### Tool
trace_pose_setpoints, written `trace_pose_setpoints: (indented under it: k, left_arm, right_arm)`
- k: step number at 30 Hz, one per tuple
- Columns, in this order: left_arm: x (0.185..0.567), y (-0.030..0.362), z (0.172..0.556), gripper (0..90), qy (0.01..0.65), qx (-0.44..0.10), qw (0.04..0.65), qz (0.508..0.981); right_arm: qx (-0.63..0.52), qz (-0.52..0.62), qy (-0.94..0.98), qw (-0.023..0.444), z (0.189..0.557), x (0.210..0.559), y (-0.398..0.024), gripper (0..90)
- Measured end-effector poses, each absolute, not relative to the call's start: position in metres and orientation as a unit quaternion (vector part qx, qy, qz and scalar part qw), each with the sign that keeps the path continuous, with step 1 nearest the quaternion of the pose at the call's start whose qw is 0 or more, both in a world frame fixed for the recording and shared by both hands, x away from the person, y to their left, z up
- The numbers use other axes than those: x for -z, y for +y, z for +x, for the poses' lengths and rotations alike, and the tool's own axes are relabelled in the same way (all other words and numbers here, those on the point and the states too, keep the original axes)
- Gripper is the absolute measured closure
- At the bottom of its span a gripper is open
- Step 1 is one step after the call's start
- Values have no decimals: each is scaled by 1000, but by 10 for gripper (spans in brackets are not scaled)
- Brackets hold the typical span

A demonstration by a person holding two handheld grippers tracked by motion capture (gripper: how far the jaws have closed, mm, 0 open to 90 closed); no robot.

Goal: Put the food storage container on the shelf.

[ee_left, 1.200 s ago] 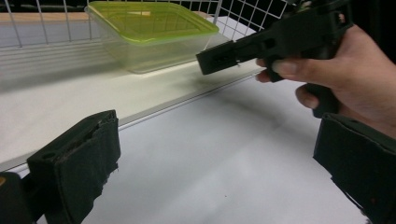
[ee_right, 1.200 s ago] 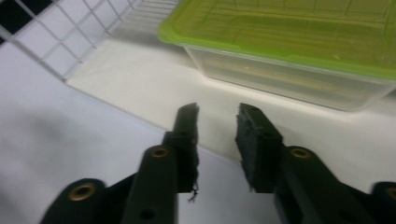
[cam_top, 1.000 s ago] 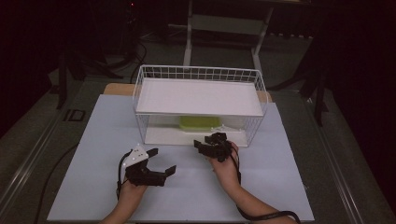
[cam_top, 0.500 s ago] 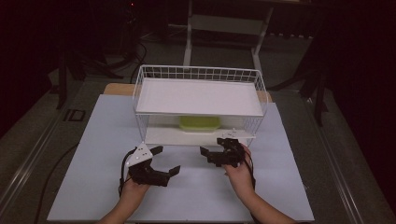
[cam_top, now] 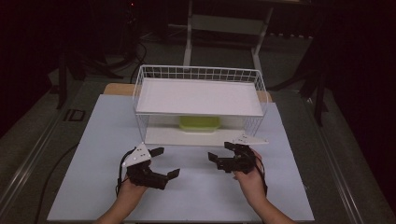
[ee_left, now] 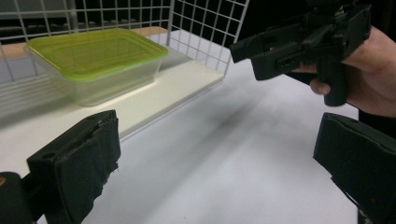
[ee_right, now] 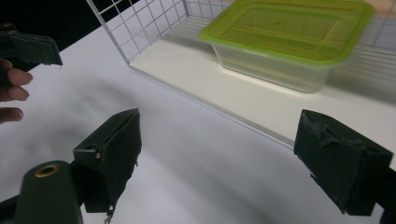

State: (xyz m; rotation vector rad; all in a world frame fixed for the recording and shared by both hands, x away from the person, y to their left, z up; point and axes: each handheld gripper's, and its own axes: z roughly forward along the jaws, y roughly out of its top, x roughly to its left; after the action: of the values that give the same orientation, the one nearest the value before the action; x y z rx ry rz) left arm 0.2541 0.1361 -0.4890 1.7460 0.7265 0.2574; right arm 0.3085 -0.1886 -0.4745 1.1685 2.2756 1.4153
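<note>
Two handheld grippers hover over the white tabletop (cam_top: pixel 196 200) before us, one in each of our hands. At the left, our left gripper (cam_top: pixel 164 162) points toward the middle of the table with its black jaws spread wide and nothing between them. Behind it, in the centre, stands a white wire rack (cam_top: pixel 200 79) with a white shelf board on top and a lower white board beneath. On that lower level, near the middle, sits a clear plastic container with a lime-green lid (cam_top: pixel 200 123), closed and upright. To the right, our right gripper (cam_top: pixel 220 150) also gapes wide and empty; its jaws have just been opening, and it hangs just in front of the rack's lower edge, well short of the container. Around the table the room is dark: grey floor, black cables at the left, and metal stand legs behind the rack.
</note>
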Motion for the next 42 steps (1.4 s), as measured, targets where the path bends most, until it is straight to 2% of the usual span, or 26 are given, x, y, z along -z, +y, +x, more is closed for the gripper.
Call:
trace_pose_setpoints:
  k: [15,32,42]
  left_arm:
    - [486,162,236,14,314,-99,574,749]
    - [504,194,212,13,336,-95,558,752]
    - [512,195,211,13,333,-94,558,754]
  right_arm:
    - [-488,390,773,106,281,476,-221,151]
    - [-479,376,785,109,258,481,-266,151]
    - [-482,377,782,114,250,496,-280,151]
